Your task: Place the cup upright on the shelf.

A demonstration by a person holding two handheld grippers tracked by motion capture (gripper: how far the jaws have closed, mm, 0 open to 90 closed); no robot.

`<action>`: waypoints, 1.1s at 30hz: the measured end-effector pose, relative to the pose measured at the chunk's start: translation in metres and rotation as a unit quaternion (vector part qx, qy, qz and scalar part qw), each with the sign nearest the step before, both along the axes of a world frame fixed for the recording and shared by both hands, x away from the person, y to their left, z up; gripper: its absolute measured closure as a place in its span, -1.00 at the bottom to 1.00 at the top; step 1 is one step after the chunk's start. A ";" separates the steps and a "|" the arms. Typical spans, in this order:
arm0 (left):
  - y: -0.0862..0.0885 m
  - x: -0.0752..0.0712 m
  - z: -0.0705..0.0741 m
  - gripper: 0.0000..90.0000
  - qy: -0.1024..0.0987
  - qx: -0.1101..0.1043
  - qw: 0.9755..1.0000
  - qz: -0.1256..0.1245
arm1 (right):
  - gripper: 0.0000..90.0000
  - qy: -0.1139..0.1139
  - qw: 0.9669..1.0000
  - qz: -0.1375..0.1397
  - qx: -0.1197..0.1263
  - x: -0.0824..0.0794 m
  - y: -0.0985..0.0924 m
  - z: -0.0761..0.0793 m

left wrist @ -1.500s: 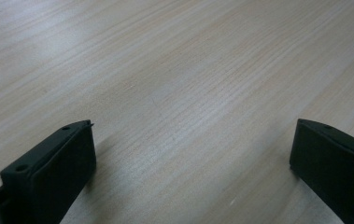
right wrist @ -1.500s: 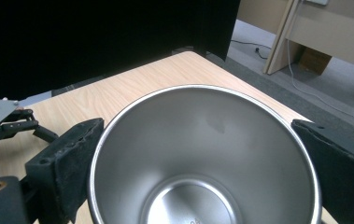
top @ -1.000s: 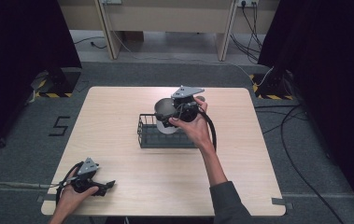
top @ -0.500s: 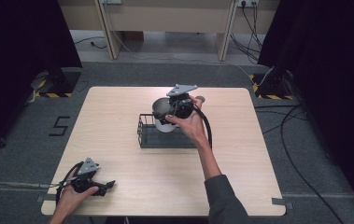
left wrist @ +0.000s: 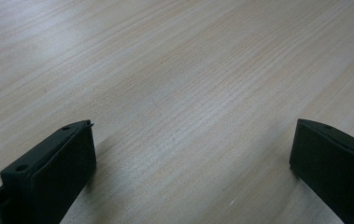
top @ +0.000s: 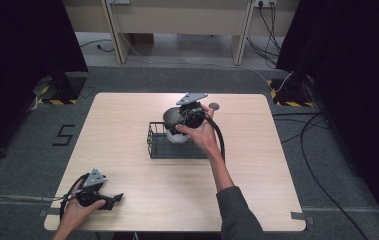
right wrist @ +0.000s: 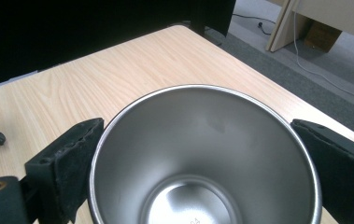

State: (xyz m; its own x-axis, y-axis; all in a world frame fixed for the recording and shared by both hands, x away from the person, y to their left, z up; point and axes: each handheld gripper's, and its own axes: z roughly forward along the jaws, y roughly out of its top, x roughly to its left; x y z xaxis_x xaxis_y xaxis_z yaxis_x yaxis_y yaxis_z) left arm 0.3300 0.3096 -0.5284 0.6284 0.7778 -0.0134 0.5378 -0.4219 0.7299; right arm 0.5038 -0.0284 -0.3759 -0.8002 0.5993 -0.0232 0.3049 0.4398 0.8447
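Observation:
A shiny steel cup (top: 172,121) hangs above the far right part of a black wire basket (top: 152,145) in the middle of the wooden table (top: 127,112). My right gripper (top: 186,119) is shut on it. In the right gripper view the cup (right wrist: 202,163) shows its empty inside, with a black jaw pressed against each side of its rim. My left gripper (top: 111,200) rests near the table's front left corner. In the left gripper view this gripper (left wrist: 191,154) is open, with bare wood between its jaws.
A small dark round disc (top: 214,106) lies on the table just behind the right hand. Grey carpet with cables surrounds the table, and dark curtains stand on both sides.
The right gripper with the cup has shifted slightly to the left over the basket. The left gripper has not moved.

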 end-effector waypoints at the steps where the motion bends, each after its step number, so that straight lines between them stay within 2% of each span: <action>1: 0.000 0.000 0.000 -1.00 0.000 0.000 1.000 0.000 | -0.86 0.000 1.000 0.000 0.000 0.000 0.000 0.000; 15: 0.000 0.000 0.000 -1.00 0.000 0.000 1.000 0.000 | -0.86 0.019 1.000 -0.004 -0.004 0.004 -0.002 -0.021; 22: 0.000 0.000 0.000 -1.00 0.000 0.000 1.000 0.000 | -0.87 0.025 1.000 -0.003 -0.012 0.004 -0.003 -0.026; 30: 0.000 0.000 0.000 -1.00 0.000 0.000 1.000 0.000 | -0.88 0.032 0.999 -0.006 0.010 0.004 -0.008 -0.031; 32: 0.000 0.000 0.000 -1.00 0.000 0.000 1.000 0.000 | -0.88 0.027 0.999 -0.010 0.016 0.004 -0.009 -0.030; 33: 0.000 0.000 0.000 -1.00 0.000 0.000 1.000 0.000 | -0.89 0.016 0.999 -0.016 0.023 0.003 -0.010 -0.027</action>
